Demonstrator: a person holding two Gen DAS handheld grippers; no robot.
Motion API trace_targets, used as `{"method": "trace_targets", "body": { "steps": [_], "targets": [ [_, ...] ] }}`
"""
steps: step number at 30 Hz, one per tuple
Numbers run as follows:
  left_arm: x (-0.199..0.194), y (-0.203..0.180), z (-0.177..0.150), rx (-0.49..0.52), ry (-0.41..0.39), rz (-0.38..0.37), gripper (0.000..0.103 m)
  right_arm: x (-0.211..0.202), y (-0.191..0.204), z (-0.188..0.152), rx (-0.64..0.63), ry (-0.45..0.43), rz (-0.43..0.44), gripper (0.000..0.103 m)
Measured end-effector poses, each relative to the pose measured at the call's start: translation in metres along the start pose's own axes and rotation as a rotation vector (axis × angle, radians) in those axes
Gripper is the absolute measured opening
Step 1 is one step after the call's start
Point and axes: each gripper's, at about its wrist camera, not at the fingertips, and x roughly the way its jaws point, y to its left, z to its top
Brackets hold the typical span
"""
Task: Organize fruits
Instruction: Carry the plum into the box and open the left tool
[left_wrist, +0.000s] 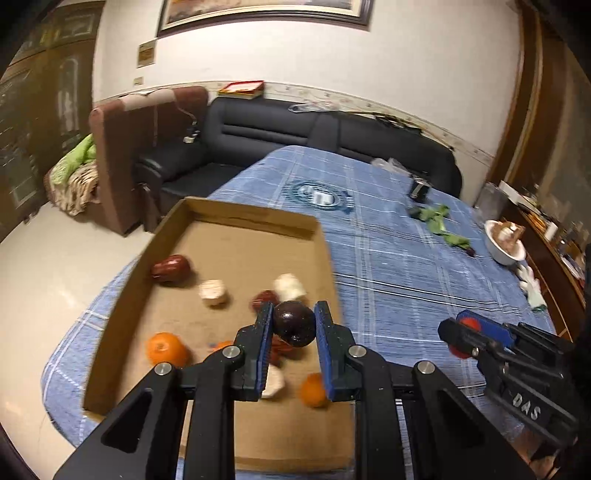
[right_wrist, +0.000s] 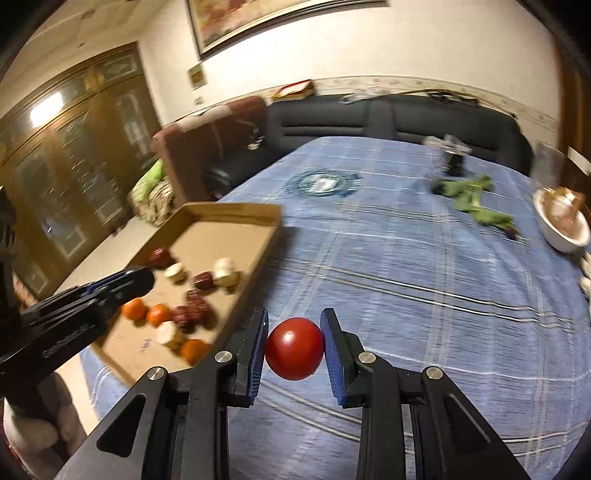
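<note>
My left gripper is shut on a dark purple plum and hangs over the near right part of a shallow cardboard tray. Inside the tray lie a dark red fruit, oranges, pale white fruits and more red pieces. My right gripper is shut on a red tomato above the blue checked tablecloth, right of the cardboard tray. From the left wrist, the right gripper shows at the right with the red tomato in its pads.
A white bowl holding something brown sits near the table's right edge, with green leaves and a small dark object beyond. A dark sofa and brown armchair stand behind the table.
</note>
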Motion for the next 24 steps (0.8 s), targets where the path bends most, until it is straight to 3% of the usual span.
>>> {"method": "trace_targets", "body": {
  "steps": [13,24],
  "targets": [
    [0.015,0.064,-0.012,-0.082,0.034,0.097,0.022,0.045,0.07,-0.005,-0.133,0.079,0.081,0.033],
    [0.016,0.076,-0.014,-0.09,0.034,0.116,0.022,0.051,0.094,-0.014,-0.199,0.077,0.09,0.033]
  ]
}}
